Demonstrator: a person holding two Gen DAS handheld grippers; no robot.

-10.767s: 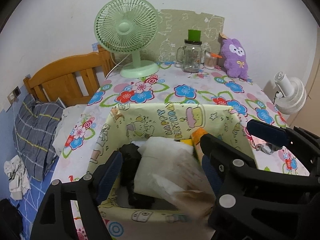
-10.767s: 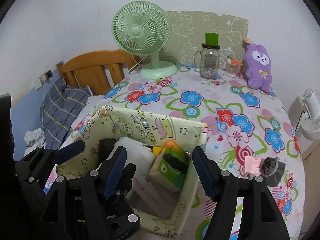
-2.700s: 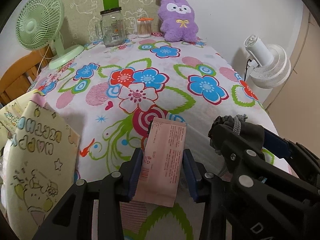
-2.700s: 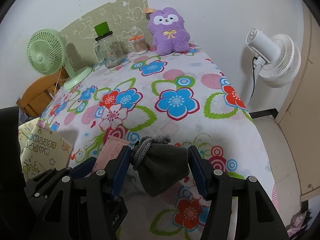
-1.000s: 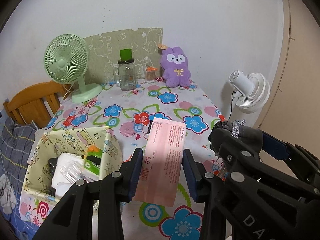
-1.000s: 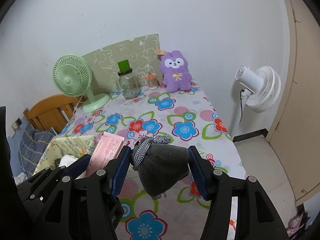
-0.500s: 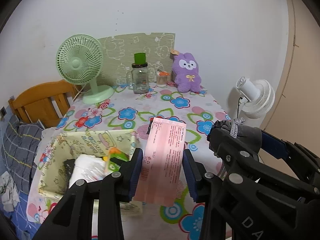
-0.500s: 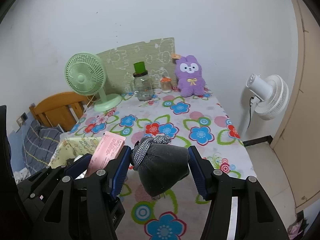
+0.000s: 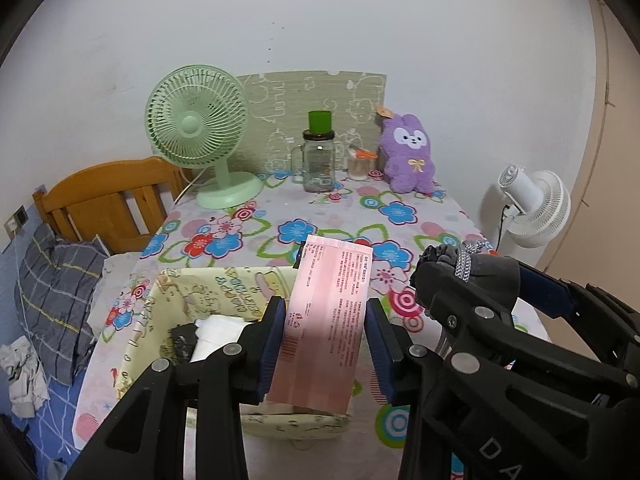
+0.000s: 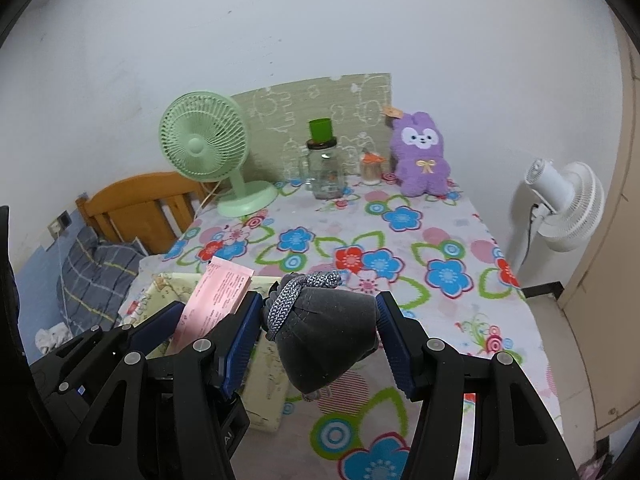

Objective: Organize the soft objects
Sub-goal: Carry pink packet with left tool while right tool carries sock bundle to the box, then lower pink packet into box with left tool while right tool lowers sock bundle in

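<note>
My left gripper [image 9: 326, 320] is shut on a flat pink packet [image 9: 328, 316] and holds it above the right edge of the yellow cartoon-print fabric box [image 9: 224, 284]. The box holds a white bundle [image 9: 212, 332] and a dark item. My right gripper [image 10: 318, 320] is shut on a grey drawstring pouch [image 10: 328, 340] and holds it above the table, just right of the box [image 10: 176, 284]. The pink packet [image 10: 218, 296] shows at its left, the pouch [image 9: 472, 268] shows right of the left gripper.
A flower-print tablecloth [image 9: 400, 216] covers the table. At the back stand a green desk fan [image 9: 200, 128], a glass jar with a green lid [image 9: 318, 160], a small jar [image 9: 358, 162] and a purple plush [image 9: 408, 156]. A white floor fan [image 9: 532, 208] is right, a wooden headboard [image 9: 108, 196] left.
Both grippers, still holding the packet and the pouch, have moved left and nearer over the box; the box now lies directly under the pink packet.
</note>
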